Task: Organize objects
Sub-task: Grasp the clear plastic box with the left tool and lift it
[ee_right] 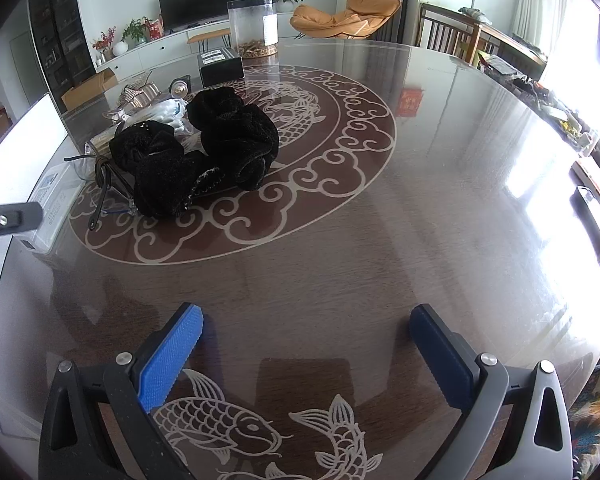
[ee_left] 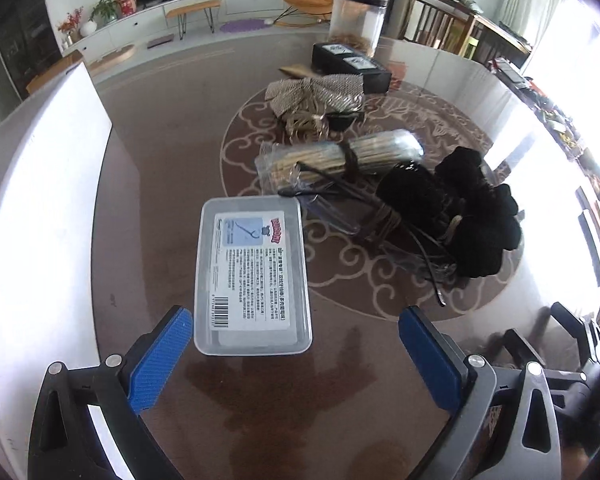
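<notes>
A round glass-topped table (ee_right: 420,208) with a pale scroll-and-fish pattern is seen under both tools. Ahead of the left gripper (ee_left: 296,344) and to its right, a black fabric heap (ee_left: 460,216) is piled on the table; in the right view the same heap (ee_right: 196,156) lies well ahead and to the left of the right gripper (ee_right: 306,344). Beyond the left gripper, a wrapped bundle of sticks (ee_left: 340,160) is laid crosswise, touching the heap. Farther off, a black box (ee_left: 352,66) and a clear canister (ee_left: 356,20) are set. A clear plastic box (ee_left: 252,272) with a printed label lies flat just ahead of the left gripper, its near end between the fingertips but not touched. The left gripper is held wide open, with nothing gripped. The right gripper is likewise spread wide and empty over bare table.
</notes>
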The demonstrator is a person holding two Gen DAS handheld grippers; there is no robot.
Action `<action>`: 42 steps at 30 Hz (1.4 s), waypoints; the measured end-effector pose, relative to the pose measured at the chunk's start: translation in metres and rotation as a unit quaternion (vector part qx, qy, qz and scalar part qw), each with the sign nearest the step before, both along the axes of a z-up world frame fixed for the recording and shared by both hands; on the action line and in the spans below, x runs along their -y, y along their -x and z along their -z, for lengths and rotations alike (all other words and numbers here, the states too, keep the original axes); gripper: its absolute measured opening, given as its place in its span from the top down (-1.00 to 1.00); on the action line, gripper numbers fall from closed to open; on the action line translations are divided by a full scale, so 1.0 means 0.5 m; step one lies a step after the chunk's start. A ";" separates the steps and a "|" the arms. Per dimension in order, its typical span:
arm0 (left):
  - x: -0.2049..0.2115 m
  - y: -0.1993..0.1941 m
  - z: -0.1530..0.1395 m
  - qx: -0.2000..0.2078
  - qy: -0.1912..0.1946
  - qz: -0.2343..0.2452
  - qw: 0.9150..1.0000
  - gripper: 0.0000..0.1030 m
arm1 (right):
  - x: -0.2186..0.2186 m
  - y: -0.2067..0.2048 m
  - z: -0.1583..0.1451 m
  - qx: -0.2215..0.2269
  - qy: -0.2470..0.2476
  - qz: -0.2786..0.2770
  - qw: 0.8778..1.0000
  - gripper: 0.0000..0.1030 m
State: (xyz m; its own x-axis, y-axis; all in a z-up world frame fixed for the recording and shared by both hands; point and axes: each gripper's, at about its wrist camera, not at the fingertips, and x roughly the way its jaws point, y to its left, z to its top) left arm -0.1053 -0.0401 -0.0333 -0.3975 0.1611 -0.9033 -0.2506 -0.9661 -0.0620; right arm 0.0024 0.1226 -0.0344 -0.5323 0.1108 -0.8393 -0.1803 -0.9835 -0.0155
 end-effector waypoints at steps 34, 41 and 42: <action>-0.013 -0.189 0.045 -0.059 0.021 -0.064 0.996 -0.19 | 0.001 0.002 0.000 -0.001 0.000 0.000 1.000 -1.00; -0.016 -0.205 0.048 -0.072 0.017 -0.051 0.996 -0.39 | 0.001 0.002 0.000 -0.001 0.000 -0.001 1.000 -1.00; -0.018 -0.201 0.052 -0.070 0.019 -0.050 0.996 -0.61 | 0.001 0.002 0.000 -0.001 0.000 -0.001 1.000 -1.00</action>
